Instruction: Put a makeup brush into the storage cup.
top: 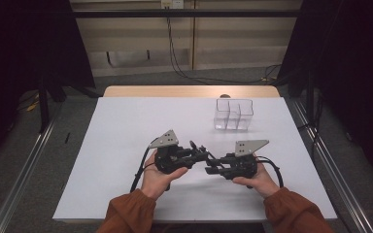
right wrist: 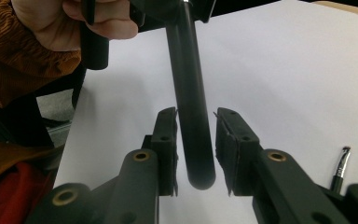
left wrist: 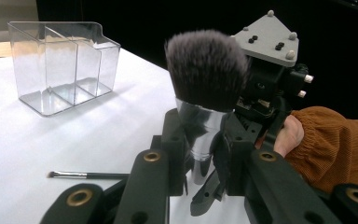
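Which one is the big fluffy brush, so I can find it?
Look at the white table, near the clear plastic three-compartment organizer. The left gripper holds a fat brush by its shiny silver collar. Its dark bushy bristles dwarf the thin black brush lying flat.

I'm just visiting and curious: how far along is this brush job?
Early on. The clear organizer has nothing in its compartments. In hand: the left gripper clamps the big powder brush at its silver collar, while the right gripper brackets its black handle. The thin brush lies on the table.
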Motion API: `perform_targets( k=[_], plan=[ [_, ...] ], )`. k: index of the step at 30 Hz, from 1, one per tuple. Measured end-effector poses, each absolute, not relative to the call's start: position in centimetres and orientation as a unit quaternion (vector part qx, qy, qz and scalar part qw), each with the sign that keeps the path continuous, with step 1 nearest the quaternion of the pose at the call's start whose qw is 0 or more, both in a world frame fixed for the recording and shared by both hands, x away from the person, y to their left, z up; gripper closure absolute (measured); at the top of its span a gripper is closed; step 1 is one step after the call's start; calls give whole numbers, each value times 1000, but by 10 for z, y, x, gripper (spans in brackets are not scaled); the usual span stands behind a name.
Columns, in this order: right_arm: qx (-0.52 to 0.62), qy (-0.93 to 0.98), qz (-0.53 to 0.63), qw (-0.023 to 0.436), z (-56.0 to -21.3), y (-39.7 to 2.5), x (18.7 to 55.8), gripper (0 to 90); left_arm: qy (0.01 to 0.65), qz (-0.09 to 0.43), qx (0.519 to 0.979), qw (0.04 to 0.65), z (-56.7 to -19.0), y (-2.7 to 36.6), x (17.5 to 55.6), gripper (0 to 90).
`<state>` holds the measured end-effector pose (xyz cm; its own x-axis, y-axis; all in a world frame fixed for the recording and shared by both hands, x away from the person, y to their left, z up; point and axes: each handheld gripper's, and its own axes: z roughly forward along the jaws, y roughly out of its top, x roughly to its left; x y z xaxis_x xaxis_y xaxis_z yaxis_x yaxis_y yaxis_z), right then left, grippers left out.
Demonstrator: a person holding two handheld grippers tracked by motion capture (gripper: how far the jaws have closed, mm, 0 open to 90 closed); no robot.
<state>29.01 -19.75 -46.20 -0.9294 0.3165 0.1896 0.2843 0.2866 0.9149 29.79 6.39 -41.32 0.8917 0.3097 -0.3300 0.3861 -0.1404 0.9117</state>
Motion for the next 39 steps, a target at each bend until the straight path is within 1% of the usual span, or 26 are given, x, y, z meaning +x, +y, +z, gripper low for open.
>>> perform_targets(
  k=[1, 6, 7, 9, 13, 15, 17, 21, 23, 25, 27, 29, 34, 37, 39],
  plan=[
    [189, 802, 567, 13, -462, -198, 290, 668, 231, -30, 755, 613, -413, 64, 298, 757],
    [198, 798, 569, 19, -460, -199, 290, 563, 236, -27, 752, 615, -411, 68, 300, 758],
    [199, 797, 569, 19, -459, -200, 290, 530, 237, -26, 752, 615, -411, 68, 300, 758],
    [203, 797, 568, 17, -459, -200, 289, 429, 238, -26, 751, 615, -410, 70, 301, 758],
    [214, 797, 565, 17, -458, -202, 289, 318, 238, -20, 751, 616, -408, 73, 301, 758],
    [217, 796, 565, 20, -457, -204, 288, 297, 239, -18, 751, 615, -407, 74, 302, 758],
    [219, 795, 566, 20, -455, -205, 288, 240, 238, -15, 753, 613, -406, 76, 302, 758],
    [221, 793, 567, 19, -453, -208, 286, 174, 241, -11, 753, 613, -403, 79, 303, 758],
    [218, 794, 567, 22, -452, -209, 285, 107, 241, -10, 752, 614, -402, 81, 304, 759],
    [222, 794, 566, 29, -451, -210, 283, 97, 240, -7, 751, 615, -400, 83, 305, 759],
    [217, 791, 572, 25, -451, -212, 283, 60, 241, -5, 750, 616, -398, 86, 305, 758],
    [221, 785, 578, 25, -451, -214, 282, 53, 243, -3, 749, 617, -397, 89, 306, 759],
    [252, 781, 571, 34, -450, -221, 281, 57, 249, 3, 750, 613, -394, 95, 307, 759],
    [260, 784, 562, 54, -450, -225, 280, 81, 252, 0, 749, 613, -393, 99, 308, 759],
    [259, 783, 563, 52, -450, -227, 279, 81, 252, 2, 753, 608, -391, 101, 309, 759]
  ],
)
